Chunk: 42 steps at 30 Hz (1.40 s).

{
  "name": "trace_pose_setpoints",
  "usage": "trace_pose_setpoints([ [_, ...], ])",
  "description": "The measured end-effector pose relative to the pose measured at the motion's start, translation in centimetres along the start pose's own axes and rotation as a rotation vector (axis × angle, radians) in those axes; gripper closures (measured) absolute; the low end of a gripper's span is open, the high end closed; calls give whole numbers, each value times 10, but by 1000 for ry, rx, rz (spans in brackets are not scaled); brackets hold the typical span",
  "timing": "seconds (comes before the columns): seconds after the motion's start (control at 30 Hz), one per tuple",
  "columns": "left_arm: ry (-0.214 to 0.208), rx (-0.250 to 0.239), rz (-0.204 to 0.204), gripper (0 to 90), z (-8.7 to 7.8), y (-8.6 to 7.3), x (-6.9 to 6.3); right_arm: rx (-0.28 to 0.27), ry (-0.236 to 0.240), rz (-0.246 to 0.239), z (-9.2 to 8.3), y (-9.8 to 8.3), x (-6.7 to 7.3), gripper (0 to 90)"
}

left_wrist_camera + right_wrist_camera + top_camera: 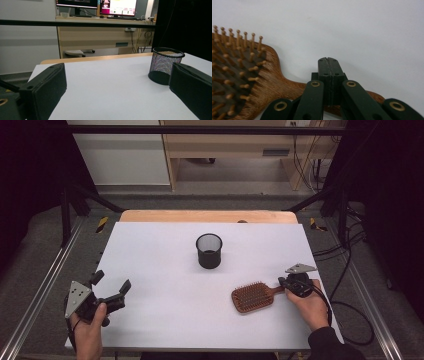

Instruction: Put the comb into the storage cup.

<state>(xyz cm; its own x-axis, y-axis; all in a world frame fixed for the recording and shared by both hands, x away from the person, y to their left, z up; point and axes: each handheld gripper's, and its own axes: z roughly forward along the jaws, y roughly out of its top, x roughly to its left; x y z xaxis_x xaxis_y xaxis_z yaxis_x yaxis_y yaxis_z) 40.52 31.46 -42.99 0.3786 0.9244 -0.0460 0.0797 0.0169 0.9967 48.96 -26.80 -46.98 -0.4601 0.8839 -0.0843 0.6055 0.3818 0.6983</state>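
Observation:
A wooden paddle hairbrush (252, 296) lies bristles up on the white table top (165, 270), at the front right. My right gripper (284, 281) sits at the end of its handle. In the right gripper view the two jaws of my right gripper (328, 60) are pressed flat together with nothing between them, and the hairbrush (269, 85) handle passes underneath them. A black mesh cup (209, 250) stands upright near the table's middle. My left gripper (111, 281) rests at the front left, open and empty. The left gripper (117, 72) frames the mesh cup (165, 65) farther off.
The white table top ends in a wooden strip (207, 216) at the far side. Metal rails (40, 290) run along both sides. Cables (350, 270) lie on the floor to the right. A desk with monitors (117, 6) stands beyond the table.

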Motion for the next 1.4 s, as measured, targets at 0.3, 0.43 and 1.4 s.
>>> trace_pose_setpoints([
  [0.3,-2,1,4,13,0,0,0,38,18,-17,-6,-8,2,900],
  [0.43,-2,2,4,13,0,0,-1,60,30,-18,-12,-14,4,900],
  [1.4,-2,5,7,14,0,0,-1,123,137,-41,-45,-30,37,900],
])
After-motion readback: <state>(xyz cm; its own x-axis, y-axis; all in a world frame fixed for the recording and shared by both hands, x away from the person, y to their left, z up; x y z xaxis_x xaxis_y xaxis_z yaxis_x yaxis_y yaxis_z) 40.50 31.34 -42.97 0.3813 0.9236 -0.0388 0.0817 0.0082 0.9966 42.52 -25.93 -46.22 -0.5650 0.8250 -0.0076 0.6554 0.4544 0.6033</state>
